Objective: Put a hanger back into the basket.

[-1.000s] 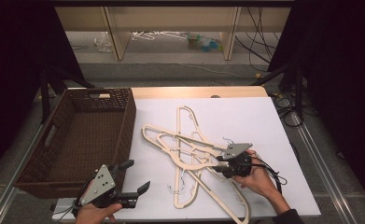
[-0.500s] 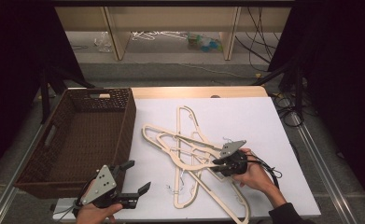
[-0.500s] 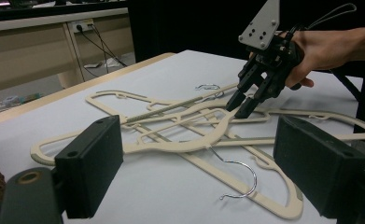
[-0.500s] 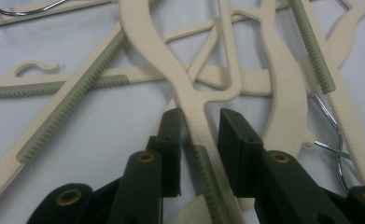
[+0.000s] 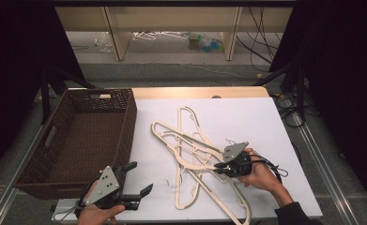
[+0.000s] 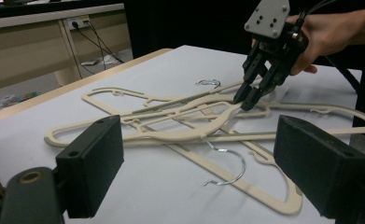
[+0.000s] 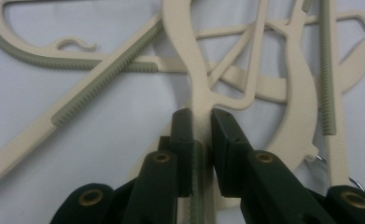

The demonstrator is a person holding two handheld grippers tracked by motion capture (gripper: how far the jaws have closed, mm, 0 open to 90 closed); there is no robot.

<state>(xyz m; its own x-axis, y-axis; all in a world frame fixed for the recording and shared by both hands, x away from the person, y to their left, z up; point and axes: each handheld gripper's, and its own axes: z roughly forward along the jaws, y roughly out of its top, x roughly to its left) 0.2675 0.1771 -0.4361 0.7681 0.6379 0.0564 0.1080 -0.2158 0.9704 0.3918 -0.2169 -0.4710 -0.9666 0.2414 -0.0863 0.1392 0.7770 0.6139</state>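
White-covered counter (image 5: pixel 265 117) is carrying tangled hangers (image 5: pixel 195 154) beside the basket (image 5: pixel 78 136); right claw (image 7: pixel 201 126), having just been closing, is clamping one hanger's arm, best lifted slowly to unhook neighbours, left claw (image 5: pixel 136 180) gaping idle.

the right gripper (image 5: pixel 220 167) has just been closing its jaws, and they now pinch a cream hanger (image 7: pixel 196 79) between the pads, where 1 second ago they stood apart over the pile; the right hand (image 5: pixel 258 174) has edged slightly lower and closer to the hangers
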